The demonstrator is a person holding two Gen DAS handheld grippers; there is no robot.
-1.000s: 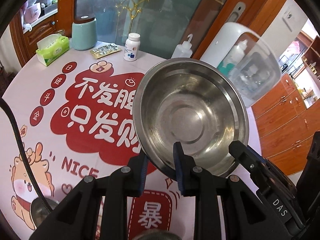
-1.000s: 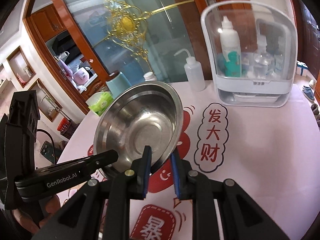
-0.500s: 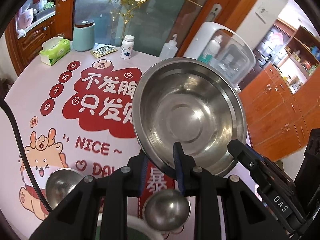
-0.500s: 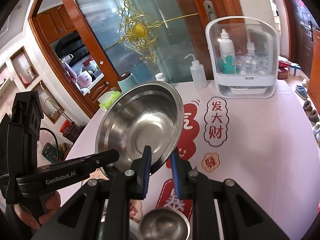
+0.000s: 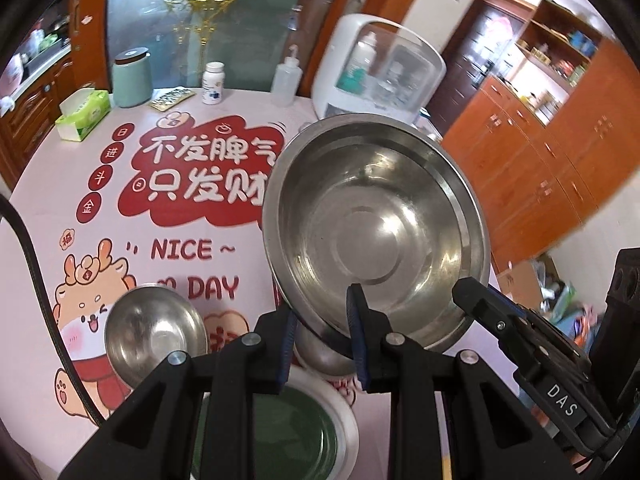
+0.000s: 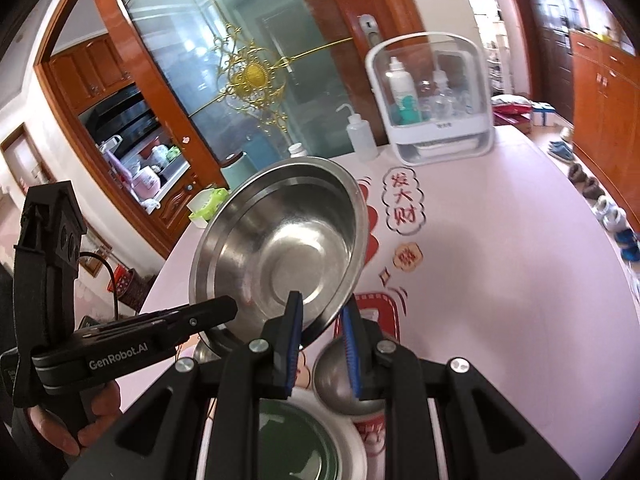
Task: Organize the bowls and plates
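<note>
Left wrist view: left gripper (image 5: pixel 322 340) pinches the near rim of the large steel bowl (image 5: pixel 376 232), held tilted above the table (image 5: pixel 52 200). Right gripper (image 6: pixel 320 344) clamps the same rim opposite. Judged light, rigid, slick; thin rim is the best hold. Below the fingers: small steel bowl (image 5: pixel 156 332), green-centred plate (image 5: pixel 344 420). Beyond: tablecloth print "NICE ~ DAY"; gripper lettering "DAS", "GenRobot.AI".

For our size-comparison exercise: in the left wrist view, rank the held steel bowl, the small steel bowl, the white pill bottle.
1. Held steel bowl, though nearness inflates it.
2. Small steel bowl.
3. White pill bottle.
</note>
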